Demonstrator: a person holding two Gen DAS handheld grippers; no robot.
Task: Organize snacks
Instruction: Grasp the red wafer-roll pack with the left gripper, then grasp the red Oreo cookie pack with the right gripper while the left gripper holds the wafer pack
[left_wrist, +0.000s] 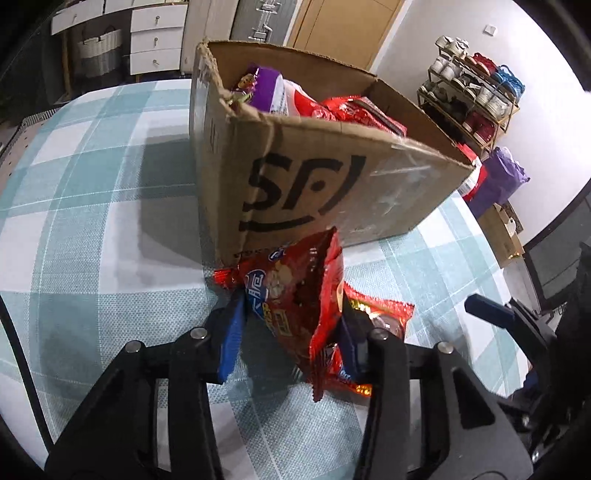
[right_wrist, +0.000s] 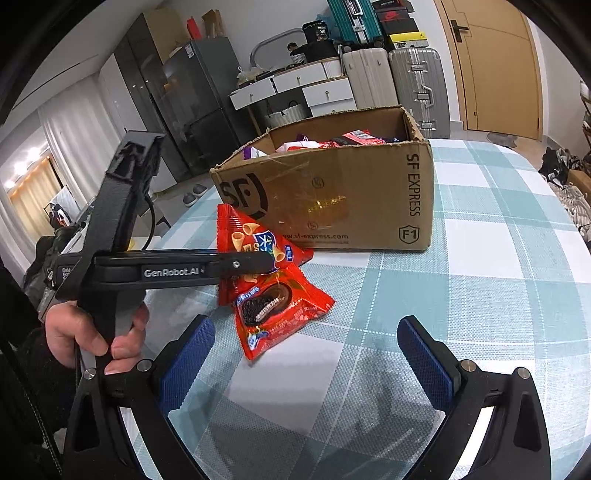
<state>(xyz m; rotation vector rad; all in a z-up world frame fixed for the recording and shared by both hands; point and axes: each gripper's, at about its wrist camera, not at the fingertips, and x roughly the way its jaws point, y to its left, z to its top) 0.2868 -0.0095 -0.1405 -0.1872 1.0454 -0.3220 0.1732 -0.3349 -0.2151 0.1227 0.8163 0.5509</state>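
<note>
Two sets of tongs: the left tongs (left_wrist: 291, 325) are clenched on a red cone-snack packet (left_wrist: 295, 291), the right tongs (right_wrist: 306, 350) released. A red cookie packet (right_wrist: 275, 314) lies on the checked surface (right_wrist: 480, 295); at twelve o'clock stands the brown cardboard box (right_wrist: 351, 199) of snacks.

A red corn-cone snack bag (left_wrist: 295, 295) is pinched between the blue pads (left_wrist: 231, 339) of the left gripper (left_wrist: 291, 332) and is crumpled, with its upper corner against the front of the cardboard box (left_wrist: 332, 184). A second red snack packet (left_wrist: 384, 317) is seen just behind it on the checked teal tablecloth (left_wrist: 92, 221). Purple and red snack packs (left_wrist: 314, 99) are held inside the open box. The blue-tipped finger of the right gripper (left_wrist: 487, 312) is seen at the right edge.
</note>
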